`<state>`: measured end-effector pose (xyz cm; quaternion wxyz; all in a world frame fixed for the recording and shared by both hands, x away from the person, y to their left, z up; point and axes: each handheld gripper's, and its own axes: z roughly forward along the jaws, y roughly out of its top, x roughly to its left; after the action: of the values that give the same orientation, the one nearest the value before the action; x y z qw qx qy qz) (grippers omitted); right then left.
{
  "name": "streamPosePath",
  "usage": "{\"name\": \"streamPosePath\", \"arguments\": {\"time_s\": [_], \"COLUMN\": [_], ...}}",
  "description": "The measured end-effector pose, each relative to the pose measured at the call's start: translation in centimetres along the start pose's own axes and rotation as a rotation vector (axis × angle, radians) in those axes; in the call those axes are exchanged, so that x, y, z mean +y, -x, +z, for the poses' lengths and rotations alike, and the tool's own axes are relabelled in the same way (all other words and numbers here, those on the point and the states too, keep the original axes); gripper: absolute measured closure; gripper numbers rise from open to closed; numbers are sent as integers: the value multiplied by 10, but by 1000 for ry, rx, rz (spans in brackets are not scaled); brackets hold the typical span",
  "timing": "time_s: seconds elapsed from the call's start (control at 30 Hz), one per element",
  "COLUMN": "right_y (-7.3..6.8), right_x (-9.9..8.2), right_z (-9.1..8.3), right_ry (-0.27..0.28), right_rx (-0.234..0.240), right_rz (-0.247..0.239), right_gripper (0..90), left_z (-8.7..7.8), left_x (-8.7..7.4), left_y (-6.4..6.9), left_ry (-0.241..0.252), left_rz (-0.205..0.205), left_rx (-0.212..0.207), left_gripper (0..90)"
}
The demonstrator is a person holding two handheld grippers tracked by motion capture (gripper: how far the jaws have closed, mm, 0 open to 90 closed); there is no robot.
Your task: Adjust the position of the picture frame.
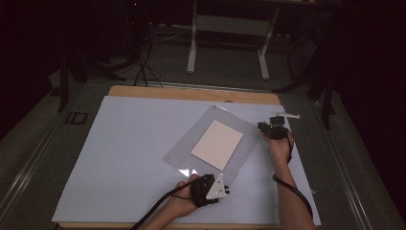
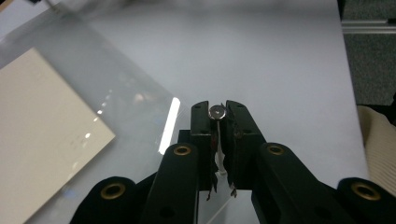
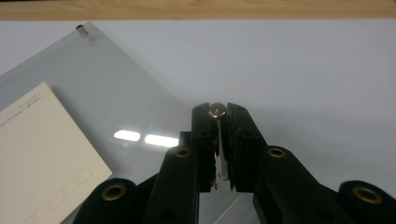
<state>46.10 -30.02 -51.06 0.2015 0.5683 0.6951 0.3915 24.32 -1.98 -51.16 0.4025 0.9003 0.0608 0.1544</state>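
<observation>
I have each hand-held gripper, left (image 1: pixel 225 188) and right (image 1: pixel 268 125), clamped on a corner stud of the clear sheet (image 1: pixel 191 143), which lies flat on the surface (image 1: pixel 129 143) enclosing the card (image 1: pixel 217 144).

light: dim room, bright table (image 1: pixel 134 158) | glare: streaks on clear sheet (image 2: pixel 140 121) | focus: near fingers soft
</observation>
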Motion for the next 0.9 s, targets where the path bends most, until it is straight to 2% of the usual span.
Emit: {"name": "streamPosePath", "arguments": {"time_s": [0.13, 0.23, 0.27, 0.3, 0.4, 0.43, 0.47, 0.5, 0.67, 0.73, 0.8, 0.83, 0.87, 0.9], "right_y": [-23, -50, -50, -74, -104, -104, -114, -133, -181, -195, -202, -203, -203, -200], "right_x": [9, 23, 23, 31, 39, 39, 41, 44, 50, 48, 42, 37, 31, 30], "right_z": [14, 27, 27, 37, 50, 50, 54, 61, 76, 82, 91, 97, 102, 101], "right_ry": [-3, -7, -7, -8, -26, -26, -32, -35, -56, -70, -113, -153, -162, -153], "right_rx": [48, 81, 81, 100, 128, 128, 140, 161, 254, 285, 296, 289, 276, 292], "right_rz": [17, -2, -2, -28, -80, -80, -98, -125, -206, -230, -265, -274, -300, -287], "right_gripper": [823, 823, 823, 823, 822, 822, 821, 816, 806, 807, 815, 828, 829, 819], "left_z": [-11, -17, -17, -20, -21, -21, -19, -18, -16, -11, -3, 2, 3, 3], "left_x": [0, -1, -1, -3, -5, -5, -5, -5, 1, 1, -2, -4, -7, -9], "left_y": [2, 3, 3, 4, 6, 6, 7, 6, 5, 3, 1, 0, 0, -1], "left_ry": [-4, -7, -7, -3, -11, -11, -16, -21, -16, -11, -17, -29, 2, 11], "left_rz": [9, 11, 11, 6, 10, 10, 14, 14, 11, 6, -8, -12, -21, -33], "left_rx": [10, 18, 18, 16, 7, 7, 1, -4, -7, -25, -64, -75, -77, -84], "left_gripper": [829, 828, 829, 829, 829, 829, 829, 831, 831, 830, 829, 827, 826, 826]}}
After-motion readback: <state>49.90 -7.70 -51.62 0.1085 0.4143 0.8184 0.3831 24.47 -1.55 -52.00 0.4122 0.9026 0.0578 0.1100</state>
